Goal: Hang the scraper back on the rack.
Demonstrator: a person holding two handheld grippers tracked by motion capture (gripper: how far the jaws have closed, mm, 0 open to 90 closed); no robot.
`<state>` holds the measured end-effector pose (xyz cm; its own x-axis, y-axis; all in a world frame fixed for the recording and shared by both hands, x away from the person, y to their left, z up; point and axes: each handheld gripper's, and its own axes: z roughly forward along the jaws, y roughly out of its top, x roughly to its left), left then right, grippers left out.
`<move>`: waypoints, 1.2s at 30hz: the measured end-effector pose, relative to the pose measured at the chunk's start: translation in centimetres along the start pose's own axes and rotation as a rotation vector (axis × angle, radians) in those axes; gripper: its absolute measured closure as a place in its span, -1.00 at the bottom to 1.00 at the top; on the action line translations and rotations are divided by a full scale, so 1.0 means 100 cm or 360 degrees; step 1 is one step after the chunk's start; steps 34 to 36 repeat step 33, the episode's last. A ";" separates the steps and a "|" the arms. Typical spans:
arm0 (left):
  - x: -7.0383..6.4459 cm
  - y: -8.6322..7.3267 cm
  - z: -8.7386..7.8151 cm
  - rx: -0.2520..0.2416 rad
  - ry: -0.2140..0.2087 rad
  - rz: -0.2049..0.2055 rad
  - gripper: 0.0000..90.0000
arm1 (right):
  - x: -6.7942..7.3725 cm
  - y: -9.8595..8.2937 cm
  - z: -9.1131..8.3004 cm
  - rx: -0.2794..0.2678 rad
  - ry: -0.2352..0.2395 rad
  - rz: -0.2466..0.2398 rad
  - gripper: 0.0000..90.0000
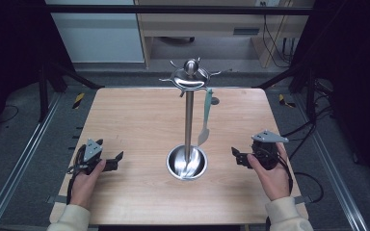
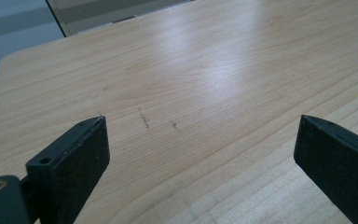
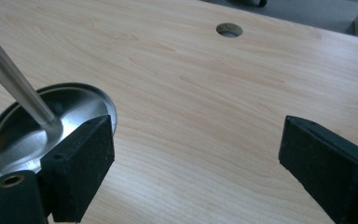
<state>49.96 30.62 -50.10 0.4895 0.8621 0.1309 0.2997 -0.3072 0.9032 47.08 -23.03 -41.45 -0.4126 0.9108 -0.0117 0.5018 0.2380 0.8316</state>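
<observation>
A steel utensil stand (image 1: 189, 110) rises from a round dish base (image 1: 187, 162) at the table's middle; its top ring of hooks (image 1: 190, 76) carries one pale green spatula (image 1: 205, 118) hanging down the pole's right side. My left gripper (image 1: 116, 162) rests low on the table to the left of the base, open, with bare wood between its jaws (image 2: 200, 140). My right gripper (image 1: 235, 155) sits to the right of the base, open and holding nothing (image 3: 196, 144). In the right gripper view the dish base (image 3: 9, 135) and pole (image 3: 14, 79) lie just beyond its left jaw.
The wooden table (image 1: 139, 120) has a small round hole (image 1: 214, 101) near its far edge, also seen as the hole (image 3: 229, 30) in the right gripper view. Black frame posts stand at both sides. Cables trail off the right edge.
</observation>
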 end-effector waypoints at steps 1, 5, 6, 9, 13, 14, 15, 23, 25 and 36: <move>0.000 0.000 0.000 -0.0001 0.0000 0.0000 -0.93 | -0.001 -0.002 0.003 0.0008 -0.0001 0.0002 -0.73; 0.000 0.000 0.000 0.0000 0.0000 0.0001 -0.93 | -0.004 -0.009 0.011 0.0042 -0.0001 0.0019 -0.72; 0.000 0.000 0.000 0.0000 -0.0001 0.0002 -0.93 | -0.005 -0.011 0.013 0.0049 0.0000 0.0024 -0.72; 0.000 0.000 0.000 0.0001 -0.0002 0.0004 -0.93 | -0.006 -0.014 0.018 0.0064 -0.0008 0.0041 -0.72; 0.000 0.000 0.000 0.0001 -0.0003 0.0006 -0.93 | -0.006 -0.018 0.025 0.0097 -0.0010 0.0046 -0.72; 0.000 0.000 0.000 0.0000 -0.0004 0.0005 -0.93 | -0.006 -0.018 0.027 0.0106 -0.0012 0.0042 -0.72; 0.000 0.000 0.000 -0.0001 -0.0004 0.0005 -0.93 | -0.006 -0.019 0.029 0.0110 -0.0011 0.0046 -0.72; -0.001 0.000 0.001 0.0000 -0.0006 0.0014 -0.93 | -0.013 -0.029 0.045 0.0155 -0.0062 0.0061 -0.72; -0.001 0.000 0.001 -0.0001 -0.0007 0.0014 -0.93 | -0.015 -0.030 0.049 0.0137 -0.0069 0.0085 -0.71; -0.001 0.001 0.001 -0.0004 -0.0008 0.0018 -0.93 | -0.020 -0.035 0.063 0.0123 -0.0107 0.0127 -0.70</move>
